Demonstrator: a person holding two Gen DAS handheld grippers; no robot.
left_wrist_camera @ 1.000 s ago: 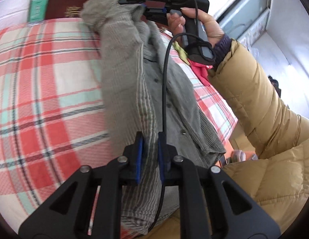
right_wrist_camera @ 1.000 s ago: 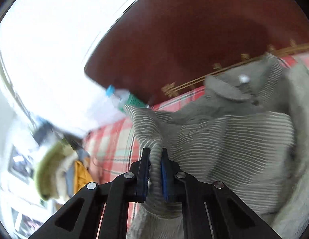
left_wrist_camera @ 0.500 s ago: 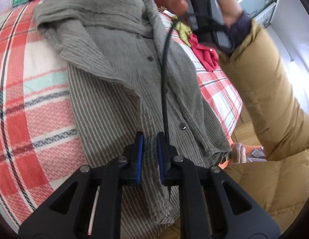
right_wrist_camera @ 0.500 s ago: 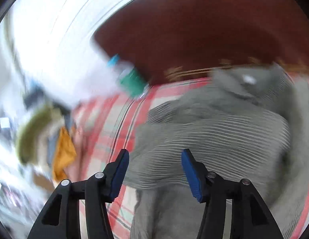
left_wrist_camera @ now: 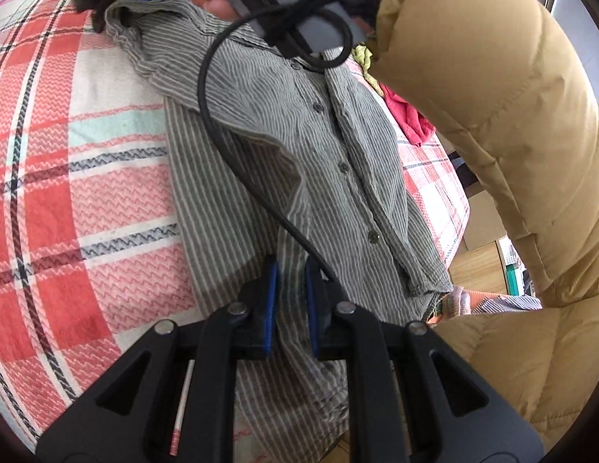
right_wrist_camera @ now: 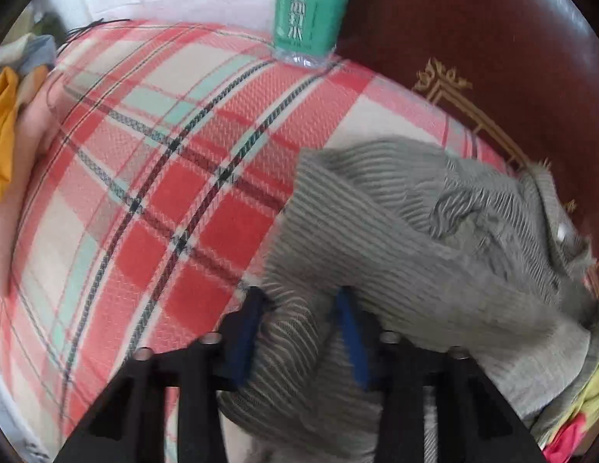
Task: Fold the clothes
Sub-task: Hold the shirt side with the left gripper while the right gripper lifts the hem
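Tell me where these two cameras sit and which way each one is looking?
Left wrist: sits on the left gripper, looking along the striped shirt toward the headboard; the person's tan sleeve shows.
Right wrist: sits on the right gripper, looking over the plaid blanket toward a water bottle.
Both share the shirt and blanket.

A home bedroom: red, white and mint plaid bedspread (right_wrist_camera: 153, 177) filling frame centre, carved dark-red wooden headboard (right_wrist_camera: 473, 38) upper right, loose clothes heaped at far left.

Your grey striped button shirt (left_wrist_camera: 299, 146) lies spread face-up on the plaid bed (left_wrist_camera: 68, 200), collar rumpled near the headboard (right_wrist_camera: 492, 58).
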